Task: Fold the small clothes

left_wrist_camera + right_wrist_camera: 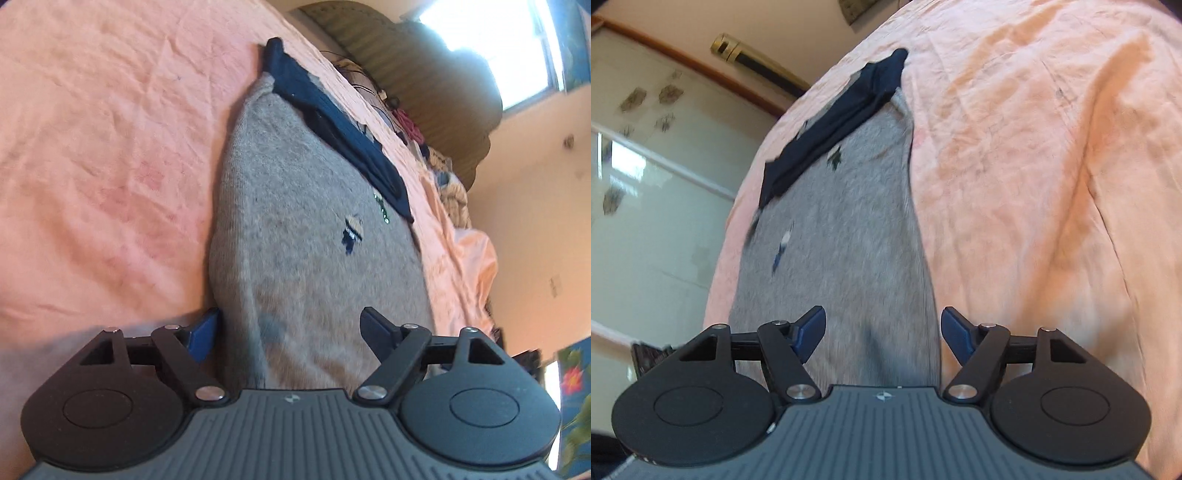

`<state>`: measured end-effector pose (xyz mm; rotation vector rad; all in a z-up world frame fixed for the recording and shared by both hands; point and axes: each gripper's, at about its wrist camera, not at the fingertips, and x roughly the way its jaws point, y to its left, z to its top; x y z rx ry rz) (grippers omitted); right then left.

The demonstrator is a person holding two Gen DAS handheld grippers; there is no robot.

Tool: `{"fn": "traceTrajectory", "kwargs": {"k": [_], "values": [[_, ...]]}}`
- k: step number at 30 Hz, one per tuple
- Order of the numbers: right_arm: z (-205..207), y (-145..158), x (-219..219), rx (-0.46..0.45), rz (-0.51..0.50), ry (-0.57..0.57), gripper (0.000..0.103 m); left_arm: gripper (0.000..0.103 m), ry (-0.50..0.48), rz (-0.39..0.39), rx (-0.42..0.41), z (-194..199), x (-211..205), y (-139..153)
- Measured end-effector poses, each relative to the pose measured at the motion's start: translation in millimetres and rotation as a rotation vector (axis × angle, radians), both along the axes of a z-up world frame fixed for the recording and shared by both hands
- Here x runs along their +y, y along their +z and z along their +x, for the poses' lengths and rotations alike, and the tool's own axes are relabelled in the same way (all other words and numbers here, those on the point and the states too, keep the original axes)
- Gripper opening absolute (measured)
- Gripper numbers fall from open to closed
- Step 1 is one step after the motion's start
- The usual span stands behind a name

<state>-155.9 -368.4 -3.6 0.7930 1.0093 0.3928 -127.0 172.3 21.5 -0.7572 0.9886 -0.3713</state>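
1. You are looking along both tongs at a bed covered by a wrinkled pink bedsheet, which fills the left of the left wrist view and the right of the right wrist view.
2. A small grey knitted sweater lies flat on the sheet, running from the bottom centre of each view up toward the top centre. It has small dark blue motifs knitted into it.
3. A dark navy garment, long and loosely bunched, lies across the far end of the sweater. What kind of garment it is cannot be told.
4. Your left tongs are spread wide at the bottom of the left wrist view. One finger sits at the sweater's left edge, the other over the grey knit; nothing is pinched.
5. Your right tongs are also spread wide, with one finger over the knit and the other beyond the sweater's right edge, over the sheet. They hold nothing.
6. The sweater looks soft, light and fuzzy, so it will likely sag and stretch rather than hold a shape. Thin edges may slip if you catch only one layer.
7. A sensible hold would be the two near corners of the hem, one in each tongs, pinching through the full thickness.
8. The navy garment may slide or get trapped in the fold unless you deal with it first.
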Motion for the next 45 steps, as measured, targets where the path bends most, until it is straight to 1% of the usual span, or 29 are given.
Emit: {"fn": "traceTrajectory", "kwargs": {"k": [3, 4, 5, 6, 7, 8, 9, 12, 14, 15, 16, 18, 19, 20, 23, 25, 27, 31, 33, 34, 35, 36, 37, 38, 39, 40, 42, 43, 45], "values": [[12, -13, 3, 0.013, 0.058, 0.014, 0.069, 0.08, 0.009, -0.074, 0.013, 10, 1, -6], [11, -13, 4, 0.024, 0.057, 0.035, 0.066, 0.076, -0.011, -0.088, 0.023, 9, 1, -7], [6, -13, 7, 0.04, 0.044, 0.073, 0.054, 0.073, -0.043, -0.096, 0.035, 7, 0, -8], [0, -15, 10, 0.061, 0.036, 0.112, 0.046, 0.068, -0.077, -0.1, 0.046, 3, -3, -10], [-7, -19, 13, 0.086, 0.04, 0.148, 0.03, 0.065, -0.114, -0.107, 0.052, -4, -5, -12], [-18, -23, 16, 0.108, 0.048, 0.184, 0.019, 0.064, -0.141, -0.115, 0.053, -11, -7, -14], [-27, -25, 18, 0.117, 0.057, 0.204, 0.016, 0.062, -0.163, -0.118, 0.057, -17, -9, -15], [-51, -32, 17, 0.131, 0.113, 0.196, 0.016, 0.059, -0.201, -0.149, 0.068, -33, -15, -18], [-59, -35, 16, 0.138, 0.146, 0.176, 0.015, 0.046, -0.194, -0.134, 0.082, -35, -17, -21], [-60, -36, 15, 0.14, 0.153, 0.167, 0.014, 0.031, -0.186, -0.119, 0.093, -34, -17, -22], [-60, -36, 15, 0.142, 0.153, 0.164, 0.013, 0.022, -0.178, -0.102, 0.108, -31, -17, -24], [-58, -34, 14, 0.137, 0.141, 0.166, 0.013, 0.015, -0.172, -0.08, 0.112, -25, -18, -23], [-57, -33, 16, 0.137, 0.131, 0.167, 0.011, 0.011, -0.172, -0.059, 0.107, -23, -19, -21], [-55, -31, 18, 0.135, 0.111, 0.173, 0.007, 0.01, -0.175, -0.032, 0.101, -23, -21, -19], [-57, -21, 27, 0.087, 0.056, 0.203, 0.009, 0.008, -0.197, 0.046, 0.026, -30, -28, -5], [-66, -12, 31, 0.066, 0.033, 0.234, 0.009, 0.007, -0.218, 0.063, -0.023, -41, -27, 7], [-79, -7, 29, 0.067, 0.017, 0.233, 0.009, 0.007, -0.219, 0.074, -0.052, -52, -21, 15], [-92, -9, 18, 0.077, 0.049, 0.192, 0.009, 0.007, -0.18, 0.082, -0.015, -61, 0, 10], [-88, -16, 14, 0.08, 0.1, 0.171, 0.009, 0.007, -0.173, 0.075, 0.009, -55, 1, 3], [-85, -19, 13, 0.086, 0.117, 0.155, 0.011, 0.008, -0.173, 0.068, 0.029, -50, 1, -1], [-80, -22, 12, 0.098, 0.119, 0.141, 0.017, 0.008, -0.173, 0.056, 0.047, -46, -1, -4], [-76, -23, 12, 0.097, 0.119, 0.14, 0.017, 0.008, -0.179, 0.037, 0.057, -41, -2, -7], [-73, -24, 12, 0.093, 0.129, 0.139, 0.02, 0.01, -0.186, 0.023, 0.066, -39, -1, -10], [-70, -25, 12, 0.096, 0.139, 0.136, 0.024, 0.011, -0.191, 0.022, 0.085, -35, -2, -12], [-67, -24, 11, 0.101, 0.141, 0.131, 0.024, 0.011, -0.193, 0.029, 0.099, -33, -3, -14], [-65, -25, 11, 0.107, 0.141, 0.128, 0.024, 0.011, -0.193, 0.027, 0.098, -31, -3, -15], [-61, -25, 11, 0.124, 0.115, 0.13, 0.012, 0.01, -0.186, 0.042, 0.087, -28, -4, -13], [-58, -23, 13, 0.118, 0.108, 0.133, 0.012, 0.009, -0.187, 0.055, 0.063, -27, -5, -7], [-48, -9, 18, 0.056, 0.112, 0.145, 0.012, 0.009, -0.192, 0.047, 0.003, -18, -7, 8]]}}
